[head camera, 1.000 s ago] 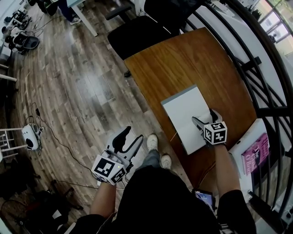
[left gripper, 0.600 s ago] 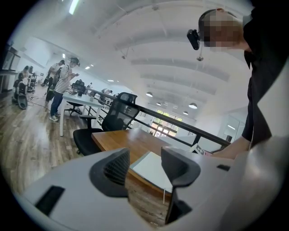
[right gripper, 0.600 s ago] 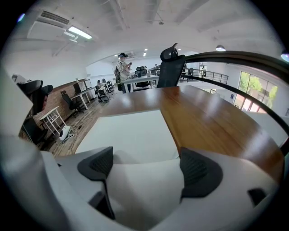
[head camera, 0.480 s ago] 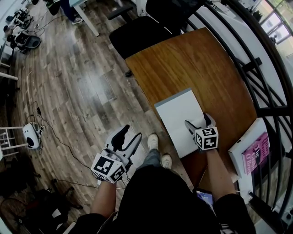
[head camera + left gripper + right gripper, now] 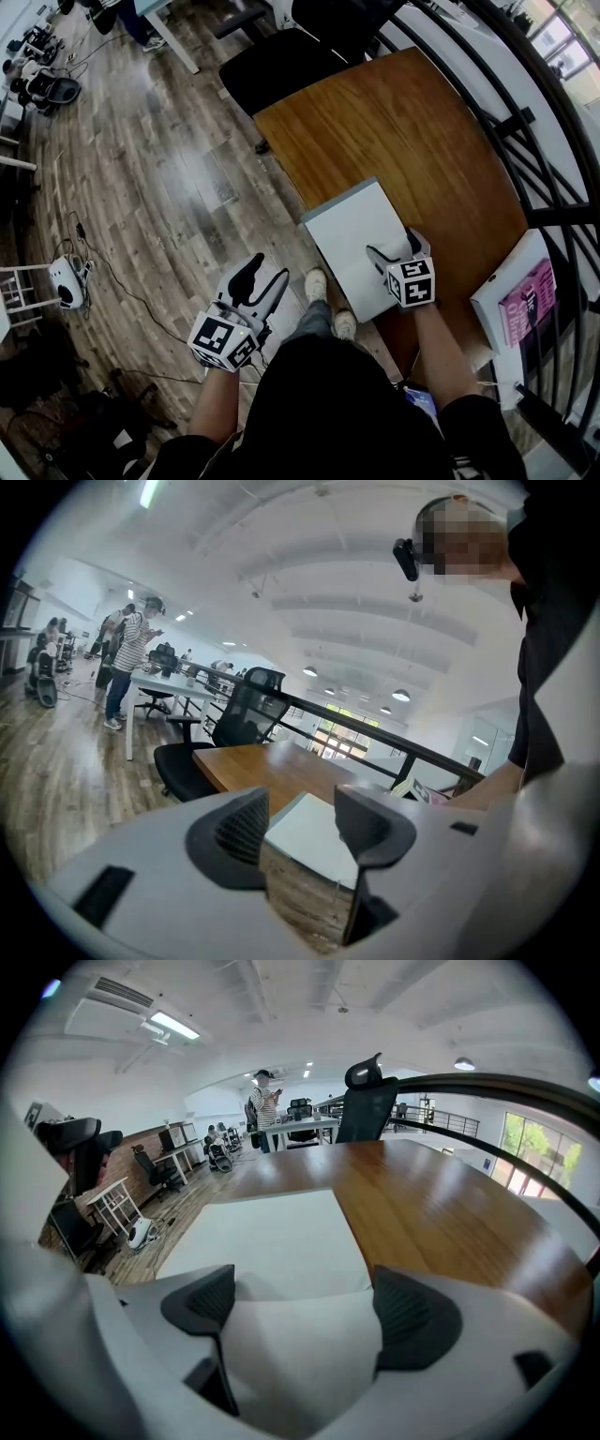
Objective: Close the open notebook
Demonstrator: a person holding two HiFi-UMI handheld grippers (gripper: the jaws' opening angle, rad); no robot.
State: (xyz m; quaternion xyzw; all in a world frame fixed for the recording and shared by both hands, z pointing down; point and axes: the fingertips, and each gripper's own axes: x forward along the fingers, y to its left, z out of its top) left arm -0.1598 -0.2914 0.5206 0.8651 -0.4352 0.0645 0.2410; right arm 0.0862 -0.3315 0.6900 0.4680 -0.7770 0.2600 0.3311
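The right gripper (image 5: pixel 394 246) is at the near right part of the white notebook (image 5: pixel 342 230), its jaws spread apart with a bulge of white page between them; no firm grip shows. The notebook lies at the wooden surface's (image 5: pixel 403 122) near left edge, long axis running away from the person. The left gripper (image 5: pixel 267 272) hangs open and empty over the floor, well apart, leaving the right hand nearer.

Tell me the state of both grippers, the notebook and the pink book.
left gripper: open, empty.
right gripper: open, the notebook's raised leaf between its jaws.
notebook: partly open, far leaf flat on the wooden table, near leaf raised.
pink book: closed, cover up.
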